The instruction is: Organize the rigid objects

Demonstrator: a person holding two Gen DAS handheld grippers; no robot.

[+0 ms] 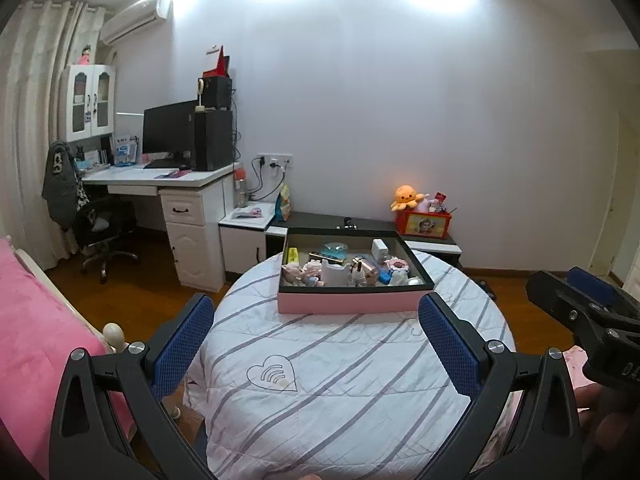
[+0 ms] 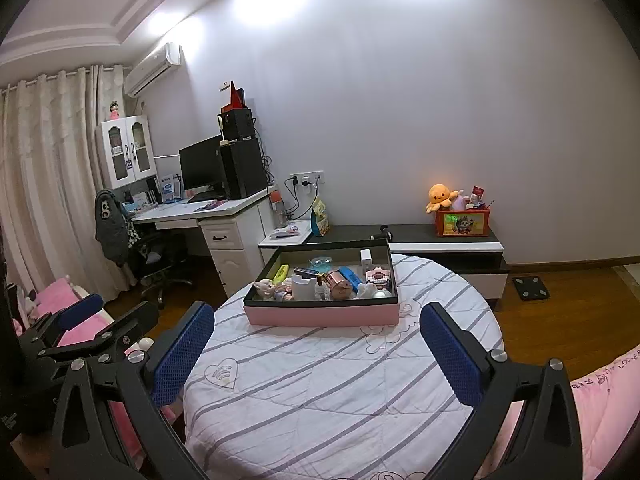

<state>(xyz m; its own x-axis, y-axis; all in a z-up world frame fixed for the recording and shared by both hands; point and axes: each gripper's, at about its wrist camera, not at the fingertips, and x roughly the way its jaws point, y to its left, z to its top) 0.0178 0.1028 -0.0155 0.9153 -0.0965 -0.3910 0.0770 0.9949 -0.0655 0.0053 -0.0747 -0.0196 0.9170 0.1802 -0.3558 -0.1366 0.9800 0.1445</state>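
Grippers first: my left gripper (image 1: 316, 344) and right gripper (image 2: 318, 346) both hang released, jaws wide, grasping nothing, over the near side of the striped quilt (image 2: 320, 392). Beyond them, on the quilt's far part, I see the pink box (image 2: 322, 314) filled with trinkets (image 2: 320, 280).

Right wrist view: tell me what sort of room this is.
Most likely a bedroom doubling as a study: a striped quilt under the pink tray, a computer desk, and an octopus plush.
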